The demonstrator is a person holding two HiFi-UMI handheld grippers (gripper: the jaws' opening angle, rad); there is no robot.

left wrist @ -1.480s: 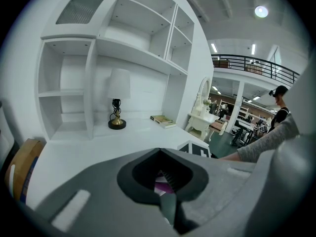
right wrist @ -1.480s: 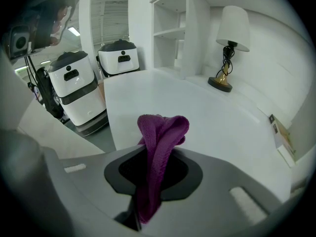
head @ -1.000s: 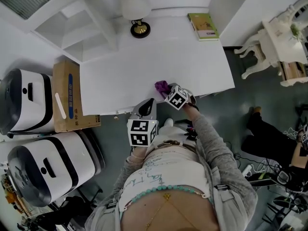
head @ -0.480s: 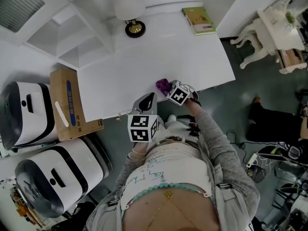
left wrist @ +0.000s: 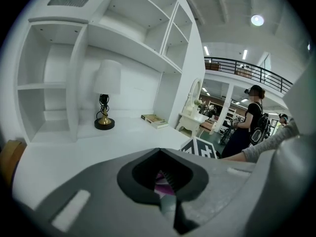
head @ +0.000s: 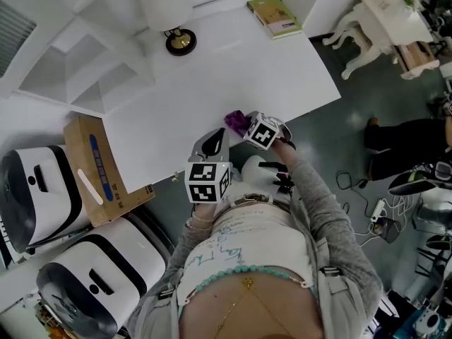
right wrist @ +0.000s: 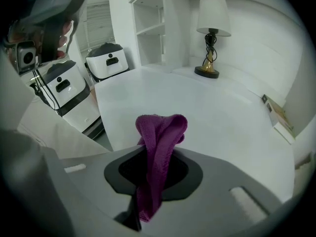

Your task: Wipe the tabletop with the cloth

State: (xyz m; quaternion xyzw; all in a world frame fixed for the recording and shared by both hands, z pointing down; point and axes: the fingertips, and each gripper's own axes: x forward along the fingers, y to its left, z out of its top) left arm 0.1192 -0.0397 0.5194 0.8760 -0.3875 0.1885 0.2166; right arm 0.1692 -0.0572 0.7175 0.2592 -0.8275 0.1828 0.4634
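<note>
Firmly clamped in the right tongs [head: 247, 127], a soft, light purple cloth [right wrist: 160, 127] pokes out over the tabletop's [head: 212, 69] near edge, centre frame, likely best held by its bunched fold, while the left tongs [head: 215, 143] sit closed, empty.

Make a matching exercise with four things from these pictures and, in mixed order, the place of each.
Things:
1. cloth
2. lamp
3. book
4. box

Places:
A. on the floor, left of the table
B. far right corner of the table
C. in the right gripper
D. far side of the table, beside the shelves

Pairs: 1-C, 2-D, 3-B, 4-A
</note>
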